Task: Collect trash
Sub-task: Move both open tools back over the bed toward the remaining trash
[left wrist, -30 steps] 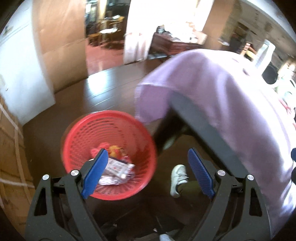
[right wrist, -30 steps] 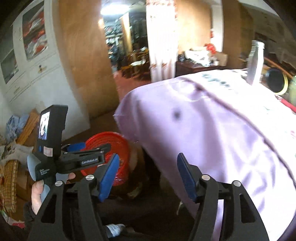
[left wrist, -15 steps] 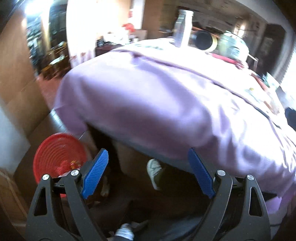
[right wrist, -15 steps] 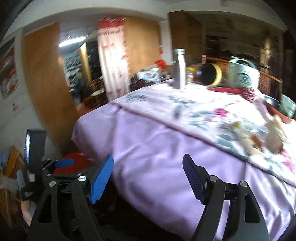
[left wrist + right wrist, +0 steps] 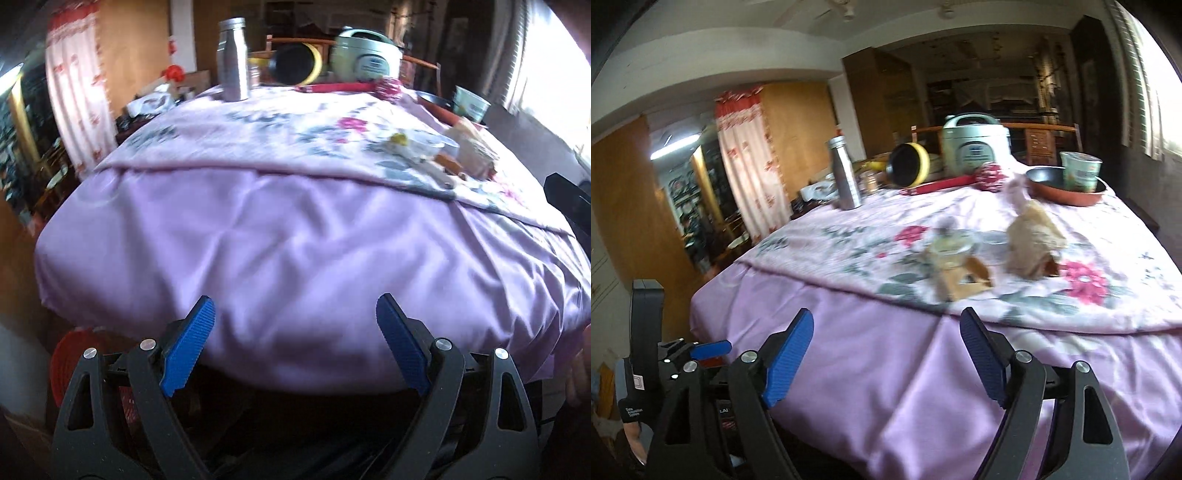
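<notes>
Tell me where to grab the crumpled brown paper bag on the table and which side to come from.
Likely best: pinch the peaked top of the paper bag. It stands as a crumpled mound narrowing upward, so the right gripper, jaws open, could come from the near table edge and close across that ridge. The cardboard piece lies to its left, so stay above it.

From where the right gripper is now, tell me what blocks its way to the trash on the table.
Nothing visible does. The right gripper is open and empty, and only bare purple tablecloth lies between it and the torn cardboard piece and crumpled brown paper bag. A clear plastic container sits just behind the cardboard.
</notes>
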A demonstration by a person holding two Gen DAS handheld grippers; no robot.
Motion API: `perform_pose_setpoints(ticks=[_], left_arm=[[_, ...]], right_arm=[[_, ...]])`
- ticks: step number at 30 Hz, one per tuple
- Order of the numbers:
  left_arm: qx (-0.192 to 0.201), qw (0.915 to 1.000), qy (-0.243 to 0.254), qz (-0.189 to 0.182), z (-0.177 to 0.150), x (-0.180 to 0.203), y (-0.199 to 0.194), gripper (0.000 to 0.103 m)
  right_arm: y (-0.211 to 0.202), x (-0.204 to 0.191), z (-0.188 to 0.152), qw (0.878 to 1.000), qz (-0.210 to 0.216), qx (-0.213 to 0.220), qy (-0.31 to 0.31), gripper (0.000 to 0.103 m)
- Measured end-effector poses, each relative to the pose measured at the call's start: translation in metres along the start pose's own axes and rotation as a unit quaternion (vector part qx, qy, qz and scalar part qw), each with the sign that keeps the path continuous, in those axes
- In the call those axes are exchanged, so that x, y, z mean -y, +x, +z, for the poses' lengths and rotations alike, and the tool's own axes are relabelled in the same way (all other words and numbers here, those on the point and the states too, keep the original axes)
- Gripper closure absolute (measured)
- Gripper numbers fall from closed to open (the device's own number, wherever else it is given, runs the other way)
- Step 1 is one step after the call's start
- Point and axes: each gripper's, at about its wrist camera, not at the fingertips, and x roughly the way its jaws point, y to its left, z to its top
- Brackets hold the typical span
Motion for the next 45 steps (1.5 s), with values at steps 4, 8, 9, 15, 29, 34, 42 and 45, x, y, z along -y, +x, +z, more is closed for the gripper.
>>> perform_pose_setpoints(ticks=[4, 8, 9, 15, 29, 34, 42, 45], left_arm=[[0.001, 0.9993, 0.038, -0.001, 0.021, 0.032, 0.010, 0.017], [0.000, 0.9977, 0.067, -0.009, 0.044, 0.061, 0.023, 0.017], [-0.001, 0.9974, 0.071, -0.012, 0.049, 0.066, 0.027, 0.017], [-0.010, 0.9954, 0.093, -0.022, 0.080, 0.093, 0.052, 0.017], [-0.021, 0.9956, 0.082, -0.040, 0.153, 0.101, 0.099, 0.017], [-0.040, 0.9938, 0.082, -0.064, 0.167, 0.114, 0.117, 0.017], [-0.047, 0.9906, 0.109, -0.069, 0.184, 0.148, 0.143, 0.017], [-0.046, 0.9900, 0.109, -0.077, 0.187, 0.150, 0.149, 0.017]], right_arm=[[-0.002, 0.029, 0.004, 0.999, -0.025, 0.006, 0.019, 0.021], [0.001, 0.063, 0.011, 0.998, -0.044, 0.006, 0.044, 0.021], [0.000, 0.070, 0.012, 0.998, -0.048, 0.006, 0.050, 0.021], [0.012, 0.103, 0.025, 0.995, -0.066, -0.002, 0.069, 0.021], [0.046, 0.171, 0.059, 0.989, -0.090, -0.030, 0.112, 0.020], [0.060, 0.187, 0.071, 0.988, -0.075, -0.036, 0.127, 0.020], [0.075, 0.193, 0.067, 0.988, -0.087, -0.043, 0.118, 0.020], [0.079, 0.197, 0.066, 0.987, -0.085, -0.051, 0.124, 0.019]])
